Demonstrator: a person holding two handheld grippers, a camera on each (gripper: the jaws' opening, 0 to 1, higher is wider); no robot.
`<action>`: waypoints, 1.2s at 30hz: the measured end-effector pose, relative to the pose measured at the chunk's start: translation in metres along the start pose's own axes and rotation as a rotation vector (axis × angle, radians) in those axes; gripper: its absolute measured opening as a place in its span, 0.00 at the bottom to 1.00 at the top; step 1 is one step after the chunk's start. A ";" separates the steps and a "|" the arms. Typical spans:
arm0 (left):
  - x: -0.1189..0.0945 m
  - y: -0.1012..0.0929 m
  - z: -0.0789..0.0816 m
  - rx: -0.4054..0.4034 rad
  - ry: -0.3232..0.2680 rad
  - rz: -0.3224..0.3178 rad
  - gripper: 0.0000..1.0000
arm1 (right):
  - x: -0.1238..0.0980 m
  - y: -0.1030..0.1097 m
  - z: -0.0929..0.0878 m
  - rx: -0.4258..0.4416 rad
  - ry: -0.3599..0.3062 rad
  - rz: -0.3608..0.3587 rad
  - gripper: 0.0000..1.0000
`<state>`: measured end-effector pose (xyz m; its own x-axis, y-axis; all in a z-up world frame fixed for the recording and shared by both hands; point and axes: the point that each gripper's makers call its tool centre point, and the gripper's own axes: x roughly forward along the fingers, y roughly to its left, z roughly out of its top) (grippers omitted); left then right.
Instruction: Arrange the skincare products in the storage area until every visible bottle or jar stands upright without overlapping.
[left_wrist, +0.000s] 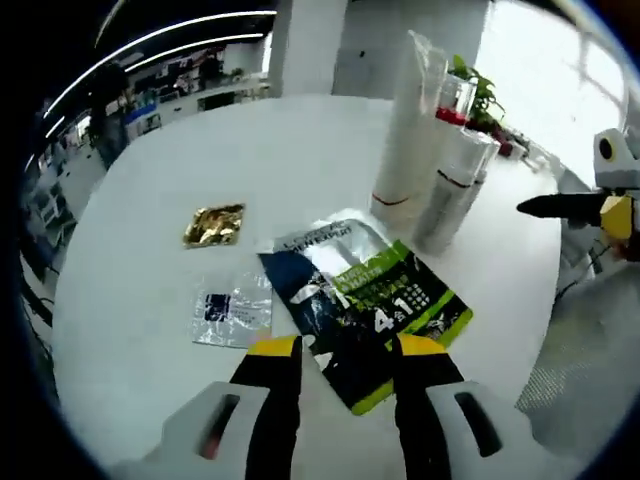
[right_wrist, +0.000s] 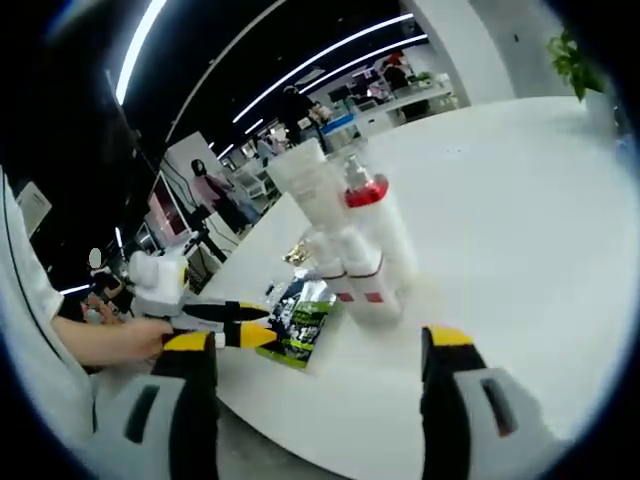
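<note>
White bottles (left_wrist: 432, 165) stand upright in clear wrap on the table (left_wrist: 300, 150); both jaws gape, gripping nothing.

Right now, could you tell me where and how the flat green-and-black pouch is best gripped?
Pinch the near corner of the green-and-black pouch, coming in low from the left gripper side. It lies flat on the table, so only an edge offers a hold, and that corner already lies between the open jaws.

Sachet (left_wrist: 232, 307) print — too blurred.
</note>
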<state>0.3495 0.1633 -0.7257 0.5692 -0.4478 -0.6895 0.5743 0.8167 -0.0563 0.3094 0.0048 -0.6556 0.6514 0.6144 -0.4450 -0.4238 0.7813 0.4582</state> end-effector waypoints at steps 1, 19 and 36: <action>0.001 0.000 0.003 0.024 -0.009 -0.008 0.34 | 0.000 0.000 0.000 0.001 -0.001 0.000 0.84; 0.036 -0.021 0.005 0.174 0.035 -0.133 0.46 | -0.006 -0.003 -0.002 0.011 -0.006 -0.022 0.84; 0.036 -0.002 0.007 0.078 0.036 -0.045 0.48 | -0.004 -0.002 -0.002 0.016 -0.002 -0.018 0.85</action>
<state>0.3735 0.1429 -0.7453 0.5207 -0.4689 -0.7134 0.6437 0.7646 -0.0326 0.3067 0.0014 -0.6560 0.6602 0.6000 -0.4518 -0.4020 0.7904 0.4622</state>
